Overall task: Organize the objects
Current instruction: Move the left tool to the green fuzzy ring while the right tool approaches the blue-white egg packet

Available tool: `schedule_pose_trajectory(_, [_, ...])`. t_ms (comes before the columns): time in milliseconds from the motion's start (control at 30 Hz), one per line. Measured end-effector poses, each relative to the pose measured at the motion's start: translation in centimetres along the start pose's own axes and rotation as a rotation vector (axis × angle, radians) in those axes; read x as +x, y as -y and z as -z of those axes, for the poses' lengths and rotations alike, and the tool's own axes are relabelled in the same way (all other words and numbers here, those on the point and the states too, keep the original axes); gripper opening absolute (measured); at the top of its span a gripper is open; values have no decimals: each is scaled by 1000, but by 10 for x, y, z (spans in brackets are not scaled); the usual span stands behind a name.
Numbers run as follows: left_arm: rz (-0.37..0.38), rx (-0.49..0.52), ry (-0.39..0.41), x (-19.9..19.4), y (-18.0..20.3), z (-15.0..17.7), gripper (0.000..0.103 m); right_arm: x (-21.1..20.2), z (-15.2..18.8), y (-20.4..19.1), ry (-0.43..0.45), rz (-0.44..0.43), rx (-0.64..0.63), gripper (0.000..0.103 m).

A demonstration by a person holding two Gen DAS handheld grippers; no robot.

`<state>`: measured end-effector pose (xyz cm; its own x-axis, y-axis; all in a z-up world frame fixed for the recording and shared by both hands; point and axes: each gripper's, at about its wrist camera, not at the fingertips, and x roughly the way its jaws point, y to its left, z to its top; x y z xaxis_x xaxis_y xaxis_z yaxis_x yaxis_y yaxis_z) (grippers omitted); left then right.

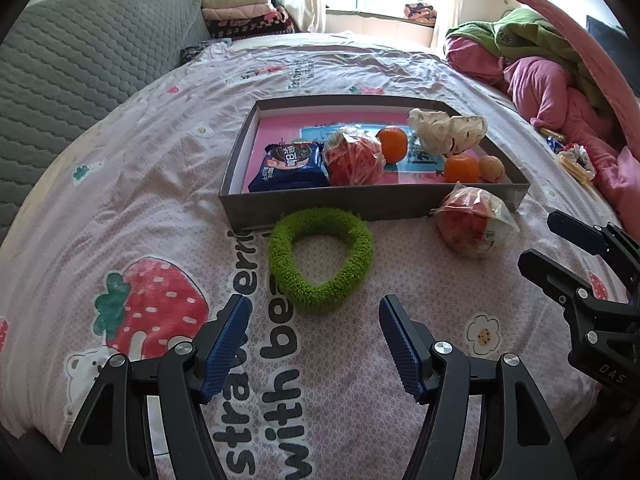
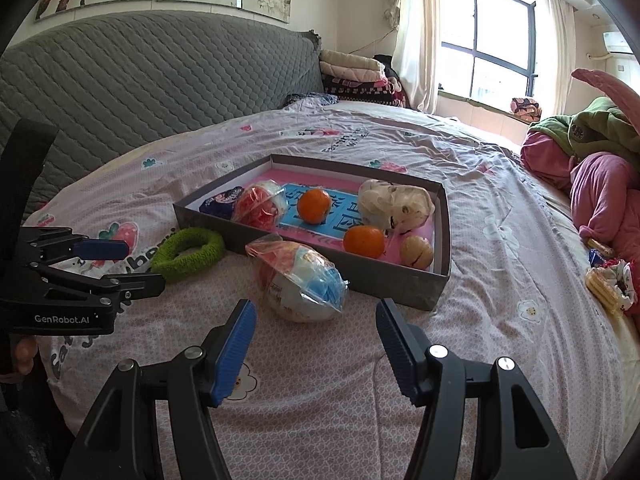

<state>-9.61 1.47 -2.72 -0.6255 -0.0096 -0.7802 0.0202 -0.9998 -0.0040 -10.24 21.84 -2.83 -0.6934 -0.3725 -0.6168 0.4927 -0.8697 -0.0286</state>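
A grey shallow box [image 1: 372, 203] [image 2: 440, 236] lies on the bed. It holds a blue cookie pack [image 1: 290, 166], a red bagged item [image 1: 352, 156], two oranges [image 1: 393, 143] [image 1: 461, 169], a walnut [image 1: 492, 169] and a white bag [image 1: 448, 130]. A green fuzzy ring [image 1: 320, 260] [image 2: 188, 249] and a bagged apple [image 1: 474, 226] [image 2: 304, 280] lie on the sheet in front of the box. My left gripper [image 1: 314, 312] [image 2: 132, 264] is open just short of the ring. My right gripper [image 2: 316, 316] [image 1: 548, 236] is open just short of the bagged apple.
A grey quilted headboard [image 2: 140, 88] rises at the left. Pink and green bedding [image 1: 540, 72] is piled at the right, with snack packs and a scrunchie [image 2: 608, 280] beside it. Folded blankets [image 1: 240, 12] and a window are at the far end.
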Motion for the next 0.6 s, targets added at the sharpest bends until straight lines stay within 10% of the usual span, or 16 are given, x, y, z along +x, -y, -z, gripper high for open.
schedule_pose_trajectory(600, [25,-43,-17,38,-13,-14,70,27,-1,2,-48,9,4,62])
